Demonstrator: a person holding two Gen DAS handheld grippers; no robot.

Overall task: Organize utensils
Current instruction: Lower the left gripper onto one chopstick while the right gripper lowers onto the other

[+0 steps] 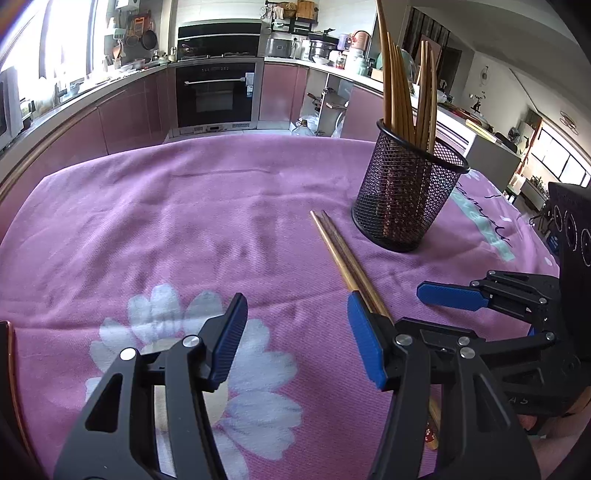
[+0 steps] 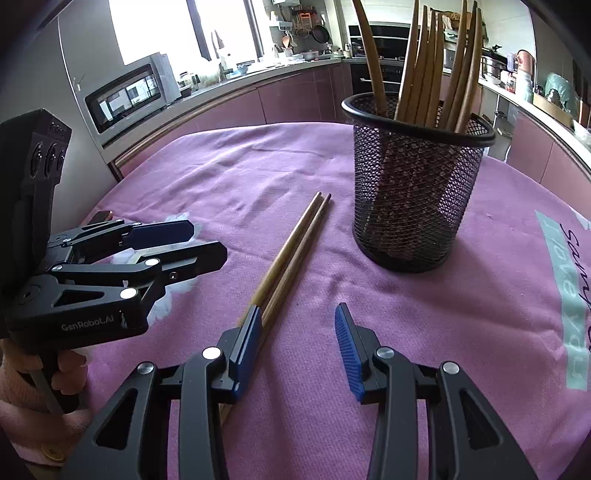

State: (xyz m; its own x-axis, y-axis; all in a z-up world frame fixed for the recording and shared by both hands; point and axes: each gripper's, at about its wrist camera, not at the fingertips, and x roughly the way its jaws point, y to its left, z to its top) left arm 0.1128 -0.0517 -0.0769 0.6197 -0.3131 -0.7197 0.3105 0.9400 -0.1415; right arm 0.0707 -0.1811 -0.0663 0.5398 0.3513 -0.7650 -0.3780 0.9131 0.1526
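Chopstick pair flat on cloth, just left of mesh holder.

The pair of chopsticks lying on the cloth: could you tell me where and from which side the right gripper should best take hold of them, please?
Probably near the end closest to the right gripper. The chopsticks lie flat, side by side, pointing towards the mesh holder. Come down from above with open fingers astride both sticks, closing across their width; that end has bare cloth around it, away from the holder.

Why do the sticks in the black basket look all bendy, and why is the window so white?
In both wrist views the fisheye lens curves things near the edges, so the chopsticks in the holder bow. In the right wrist view daylight overexposes the window; the left wrist view's window glares too.
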